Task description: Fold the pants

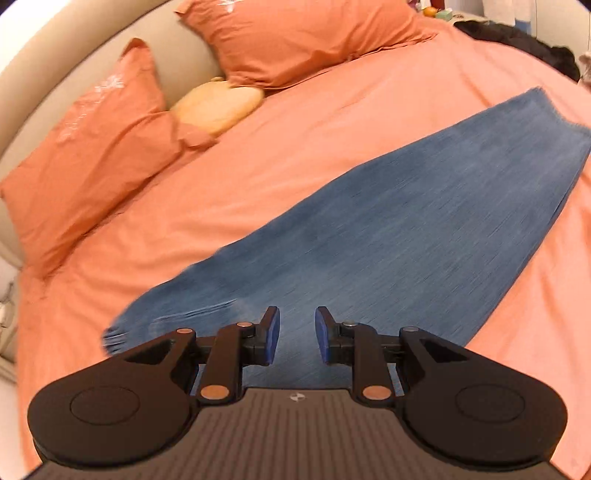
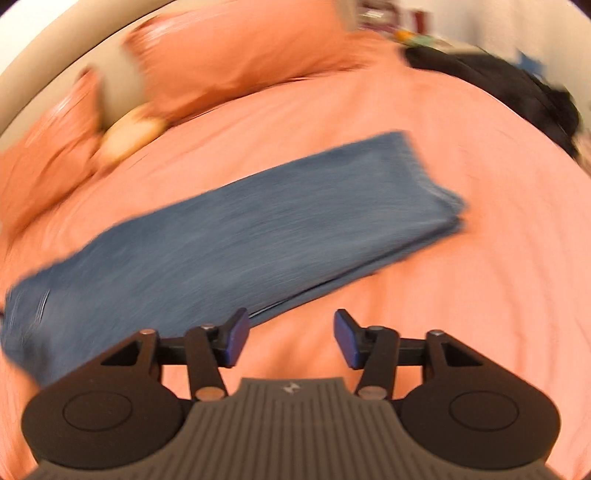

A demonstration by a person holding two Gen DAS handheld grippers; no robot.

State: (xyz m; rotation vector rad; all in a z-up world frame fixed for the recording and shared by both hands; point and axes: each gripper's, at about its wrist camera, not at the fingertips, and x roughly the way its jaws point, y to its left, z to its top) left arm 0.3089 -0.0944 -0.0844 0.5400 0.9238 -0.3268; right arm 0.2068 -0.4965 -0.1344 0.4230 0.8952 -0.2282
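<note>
Blue jeans [image 1: 388, 221] lie flat on the orange bed cover [image 1: 332, 122], folded lengthwise with one leg on the other, leg ends toward the far right. My left gripper [image 1: 297, 334] is open and empty, above the near, waist end of the jeans. The jeans also show in the right wrist view [image 2: 240, 229], which is blurred. My right gripper [image 2: 291, 338] is open and empty over the bed cover [image 2: 461, 288], just right of the jeans' near long edge.
Two orange pillows [image 1: 85, 147] [image 1: 295, 33] lean on the beige headboard [image 1: 184, 55] at the far left, with a yellow cushion [image 1: 218, 105] between them. A black garment [image 1: 517, 40] lies at the far right edge of the bed. Small items stand beyond it.
</note>
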